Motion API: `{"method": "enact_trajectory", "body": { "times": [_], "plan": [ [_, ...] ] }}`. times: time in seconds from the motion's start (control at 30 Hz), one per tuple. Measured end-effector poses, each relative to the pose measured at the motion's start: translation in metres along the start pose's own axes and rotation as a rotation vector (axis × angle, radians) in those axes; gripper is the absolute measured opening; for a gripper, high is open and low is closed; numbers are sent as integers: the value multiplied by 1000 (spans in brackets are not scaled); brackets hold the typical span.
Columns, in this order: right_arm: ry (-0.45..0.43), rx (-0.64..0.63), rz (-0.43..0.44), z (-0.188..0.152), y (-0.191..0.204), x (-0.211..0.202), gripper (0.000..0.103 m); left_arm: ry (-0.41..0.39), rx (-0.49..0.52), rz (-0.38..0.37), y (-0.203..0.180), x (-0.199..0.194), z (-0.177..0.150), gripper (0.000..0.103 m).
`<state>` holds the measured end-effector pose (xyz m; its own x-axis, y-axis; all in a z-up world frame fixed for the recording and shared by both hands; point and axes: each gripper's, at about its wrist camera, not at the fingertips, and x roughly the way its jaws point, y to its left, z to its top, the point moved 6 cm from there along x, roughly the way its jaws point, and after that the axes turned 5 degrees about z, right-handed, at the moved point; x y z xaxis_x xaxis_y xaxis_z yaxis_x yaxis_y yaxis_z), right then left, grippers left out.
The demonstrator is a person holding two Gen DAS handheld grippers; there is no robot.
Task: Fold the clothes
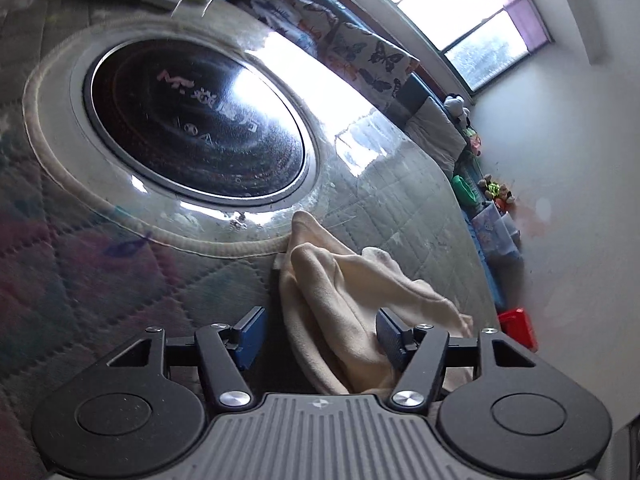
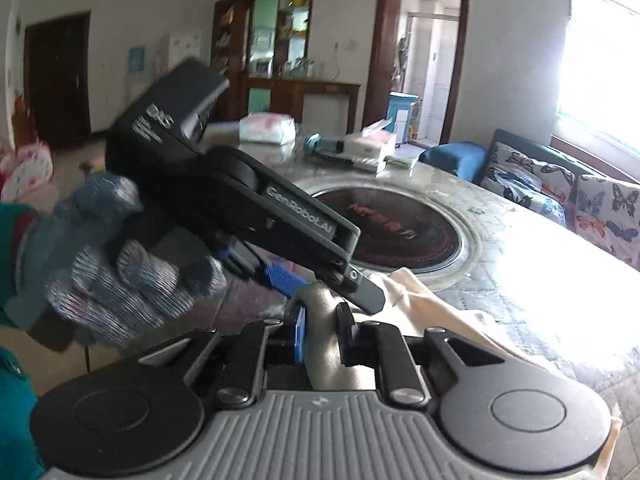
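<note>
A cream garment (image 1: pixel 340 292) lies crumpled on the quilted, plastic-covered table (image 1: pixel 120 272), just below the dark round glass plate (image 1: pixel 192 120). My left gripper (image 1: pixel 320 334) stands open over it, and a fold runs between the blue pads without being pressed. In the right wrist view my right gripper (image 2: pixel 322 332) is shut on a bunched fold of the same garment (image 2: pixel 432 308). There the left gripper (image 2: pixel 324 290), held by a gloved hand (image 2: pixel 132 272), hovers right above the right one's fingers.
Tissue packs (image 2: pixel 266 128) and a brush (image 2: pixel 332 152) sit at the table's far side. A sofa with butterfly cushions (image 2: pixel 560 196) runs along the window wall. Toys and a red box (image 1: pixel 518 326) lie on the floor by the wall.
</note>
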<state>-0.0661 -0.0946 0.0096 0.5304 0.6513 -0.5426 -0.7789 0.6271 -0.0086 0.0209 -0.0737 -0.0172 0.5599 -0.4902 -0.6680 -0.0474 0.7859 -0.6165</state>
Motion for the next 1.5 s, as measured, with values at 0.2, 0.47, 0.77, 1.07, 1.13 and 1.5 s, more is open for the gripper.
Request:
{"method": "enact_trajectory", "body": {
  "times": [0.2,0.47,0.77,1.07,1.13,1.5],
  "plan": [
    [-19,22,20,-5,-1,-10,14,55,-95,-13,-3,17,-1,20],
    [-67,176,-15,-20,-27,-36,21,38,-55,5,0,16,-1,16],
    [-50,426,-401,-73,-142,-82,33,18,8,25,-5,15,-1,16],
    [-88,668,-439,-120,-196,-93,38,-1,83,61,-9,15,-1,16],
    [-100,678,-409,-118,-196,-89,37,-8,99,72,-10,15,-1,16],
    [-166,597,-444,-96,-189,-112,9,-71,271,63,-62,8,8,15]
  ]
}}
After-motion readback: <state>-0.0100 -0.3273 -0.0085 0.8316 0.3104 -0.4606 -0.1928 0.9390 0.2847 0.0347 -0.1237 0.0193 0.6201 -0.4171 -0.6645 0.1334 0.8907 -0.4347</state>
